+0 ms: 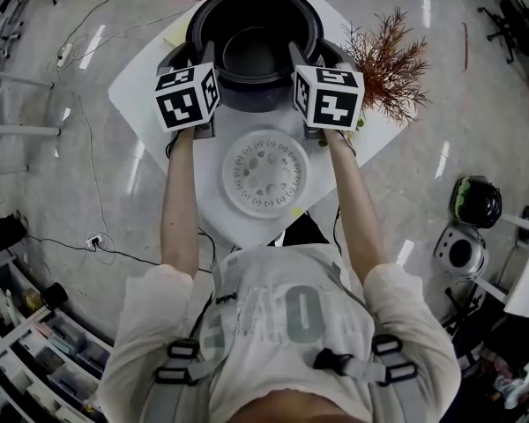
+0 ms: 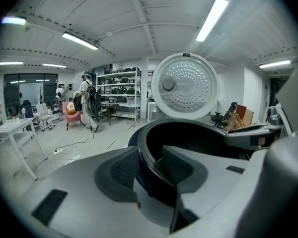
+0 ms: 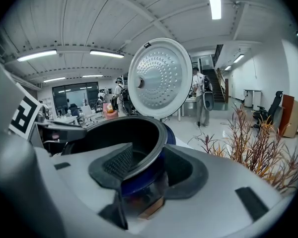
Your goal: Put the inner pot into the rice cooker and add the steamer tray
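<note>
The step in hand was the end of the first one: seating the pot and letting go of it. The pot (image 1: 254, 55) sat down inside the cooker (image 3: 172, 133), whose lid (image 2: 185, 86) stood upright behind it. In the head view it looked level and fully dropped in, though how well it was bedded could not be checked from above.

The left gripper (image 2: 154, 170) straddled the pot's rim on the person's left, one pad outside the wall and one inside. Its jaws stood apart, with a gap showing on the inner side, so I judged it released rather than clamped. The right gripper (image 3: 149, 165) straddled the opposite rim in the same way. There was clear space between its outer pad and the cooker's blue body, so it also read as let go and carried nothing.

The tray (image 1: 264, 173) lay flat on the white counter (image 1: 141, 86), just in front of the cooker and between the person's forearms. It had not been touched. A dried plant (image 1: 390, 60) stood close to the cooker on the right.

The next move would call for lifting both grippers straight up, clear of the rim, so that the pot was not dragged. They would then draw back to the tray, take it by its opposite edges and keep it level. The right gripper would need to stay clear of the plant.
</note>
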{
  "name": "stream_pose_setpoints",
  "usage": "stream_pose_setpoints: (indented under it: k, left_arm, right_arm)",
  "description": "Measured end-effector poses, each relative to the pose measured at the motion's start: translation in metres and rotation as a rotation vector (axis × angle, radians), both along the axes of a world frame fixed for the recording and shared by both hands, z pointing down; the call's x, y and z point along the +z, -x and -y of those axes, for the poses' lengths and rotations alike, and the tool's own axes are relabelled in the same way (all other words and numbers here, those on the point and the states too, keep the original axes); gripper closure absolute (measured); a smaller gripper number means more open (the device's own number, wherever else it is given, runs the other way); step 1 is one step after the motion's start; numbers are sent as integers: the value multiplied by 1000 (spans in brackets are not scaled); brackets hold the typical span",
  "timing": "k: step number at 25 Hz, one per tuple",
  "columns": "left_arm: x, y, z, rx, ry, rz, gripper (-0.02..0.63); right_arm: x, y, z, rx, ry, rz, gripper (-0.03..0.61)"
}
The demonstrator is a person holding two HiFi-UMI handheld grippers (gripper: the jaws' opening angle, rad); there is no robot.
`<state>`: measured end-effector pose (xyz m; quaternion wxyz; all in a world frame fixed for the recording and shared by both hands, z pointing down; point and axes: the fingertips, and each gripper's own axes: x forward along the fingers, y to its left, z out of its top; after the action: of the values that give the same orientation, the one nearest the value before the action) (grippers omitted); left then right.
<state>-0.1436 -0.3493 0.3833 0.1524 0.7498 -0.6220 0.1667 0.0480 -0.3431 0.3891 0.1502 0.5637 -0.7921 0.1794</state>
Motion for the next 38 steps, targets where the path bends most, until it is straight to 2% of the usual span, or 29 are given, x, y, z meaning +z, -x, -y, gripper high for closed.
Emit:
stream_pose_setpoints:
  k: [2,3,9,16,20,24,27,32,38]
  left_arm:
    - [2,-2,-1,8,12,-18,427]
    - [2,-2,-3,9,17,-27,417]
    - [-6,-2,-6,-3,-6,-13,417]
    - [-43,7,-31,-16,-83,-26,417]
    - [-63,17,-59,-30,-130,-38,417]
    - [-68,22,-96,-36,-148,-76,417]
    - [-56,21,-123,-22,-117,-77,417]
    - [-16,6,-166,48,-21,-77,408]
    - [44,-9,-210,91,124,-91,399]
  right_arm:
    - [-1,0,-1,-1,-4,11,368]
    - [-1,1,-2,-3,-5,13,367]
    - [-11,-1,-2,-16,-36,2,348]
    - [-62,-1,-21,-52,-154,17,368]
    - [-84,5,-47,-112,-211,-13,368]
    - [-94,14,-78,-190,-227,27,368]
    - [-93,21,-101,-237,-232,21,364]
    - [-64,22,-140,-292,-176,-22,350]
    - [1,13,-179,-303,-29,-44,348]
